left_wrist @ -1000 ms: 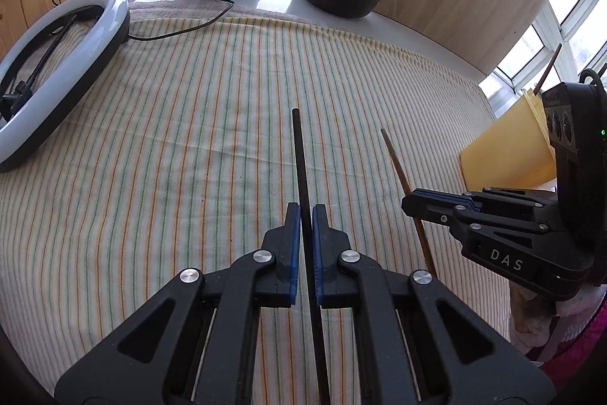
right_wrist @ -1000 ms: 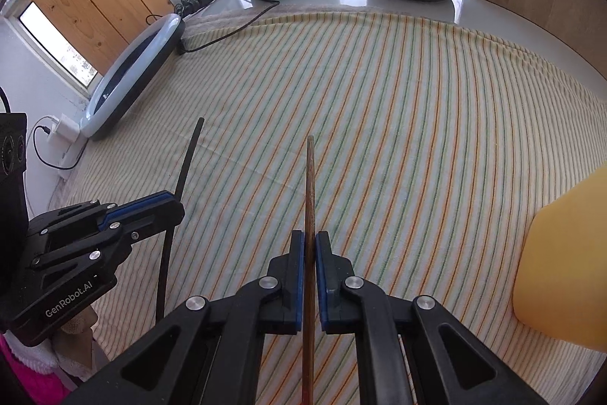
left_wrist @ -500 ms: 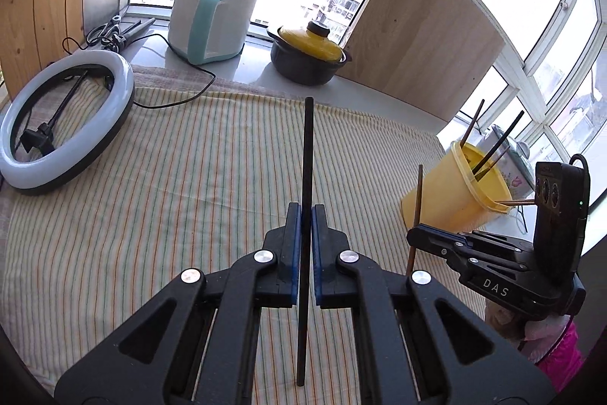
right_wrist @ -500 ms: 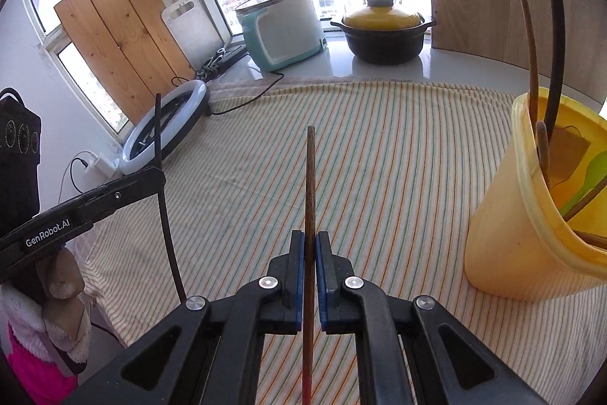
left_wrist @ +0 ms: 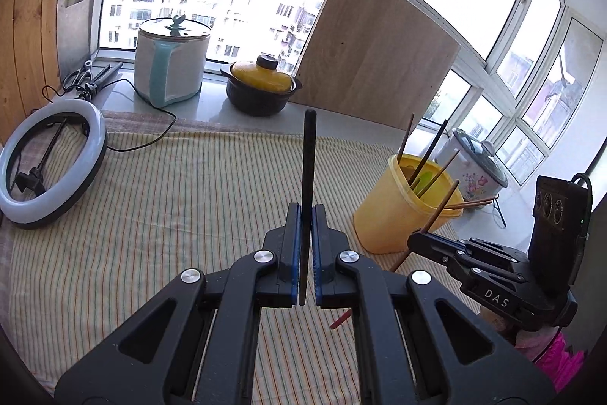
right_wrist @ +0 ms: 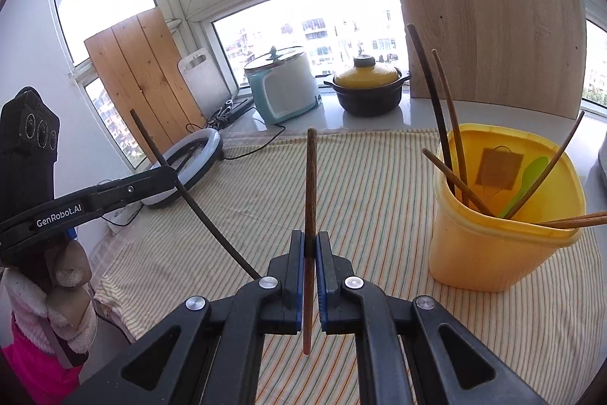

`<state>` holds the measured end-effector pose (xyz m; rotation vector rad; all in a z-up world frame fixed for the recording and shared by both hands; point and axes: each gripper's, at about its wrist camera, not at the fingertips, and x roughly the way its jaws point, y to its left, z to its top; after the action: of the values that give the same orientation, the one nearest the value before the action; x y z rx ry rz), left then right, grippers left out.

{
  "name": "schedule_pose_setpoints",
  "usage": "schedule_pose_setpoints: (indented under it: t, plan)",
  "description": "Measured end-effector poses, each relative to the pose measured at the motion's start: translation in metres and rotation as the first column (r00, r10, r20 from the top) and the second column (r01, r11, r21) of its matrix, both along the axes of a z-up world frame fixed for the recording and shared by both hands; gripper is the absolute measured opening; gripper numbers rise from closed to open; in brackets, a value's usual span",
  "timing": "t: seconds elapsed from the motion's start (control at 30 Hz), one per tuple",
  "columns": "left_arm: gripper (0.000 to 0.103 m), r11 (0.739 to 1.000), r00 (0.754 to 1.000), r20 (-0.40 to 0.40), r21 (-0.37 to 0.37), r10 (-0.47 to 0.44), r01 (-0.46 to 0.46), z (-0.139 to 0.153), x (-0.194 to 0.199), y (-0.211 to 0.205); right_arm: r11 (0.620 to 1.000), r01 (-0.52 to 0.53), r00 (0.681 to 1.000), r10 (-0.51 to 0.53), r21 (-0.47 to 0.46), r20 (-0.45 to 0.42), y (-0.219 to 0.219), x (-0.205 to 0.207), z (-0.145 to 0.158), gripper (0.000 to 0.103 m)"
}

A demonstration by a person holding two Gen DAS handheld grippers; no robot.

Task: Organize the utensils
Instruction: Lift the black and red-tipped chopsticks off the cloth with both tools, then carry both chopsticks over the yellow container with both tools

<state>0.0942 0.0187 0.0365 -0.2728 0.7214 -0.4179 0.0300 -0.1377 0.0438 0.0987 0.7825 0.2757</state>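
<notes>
My left gripper (left_wrist: pixel 305 211) is shut on a black chopstick (left_wrist: pixel 308 154), held upright above the striped cloth. My right gripper (right_wrist: pixel 310 238) is shut on a brown chopstick (right_wrist: pixel 311 177), also upright. In the left wrist view the right gripper (left_wrist: pixel 417 238) sits low right with its brown chopstick (left_wrist: pixel 440 207) slanting beside the yellow tub (left_wrist: pixel 394 215). In the right wrist view the left gripper (right_wrist: pixel 170 177) holds the black chopstick (right_wrist: pixel 197 204) at left. The yellow tub (right_wrist: pixel 474 253) holds several chopsticks and a green spoon (right_wrist: pixel 525 183).
A ring light (left_wrist: pixel 53 162) lies at the cloth's left edge. A teal-and-white cooker (left_wrist: pixel 170 63) and a yellow-lidded black pot (left_wrist: pixel 261 90) stand on the windowsill. A wooden board (left_wrist: pixel 375 52) leans behind. A white floral cooker (left_wrist: pixel 478 169) stands beyond the tub.
Both grippers have risen and tilted up from the cloth, each carrying its chopstick. The yellow tub has come fully into view and is nearer the right gripper.
</notes>
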Motion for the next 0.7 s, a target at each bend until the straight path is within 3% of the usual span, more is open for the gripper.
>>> schedule_pose_setpoints:
  t: [0.33, 0.7]
  plan:
    - [0.003, 0.998, 0.996, 0.068, -0.007, -0.054, 0.055, 0.031, 0.002, -0.024, 0.996, 0.088, 0.987, -0.087, 0.001, 0.134, -0.035, -0.029, 0.049, 0.003]
    - [0.003, 0.985, 0.978, 0.121, -0.029, -0.168, 0.172, 0.064, 0.002, -0.066, 0.986, 0.169, 0.965, -0.168, 0.014, 0.2, -0.082, -0.044, 0.093, 0.003]
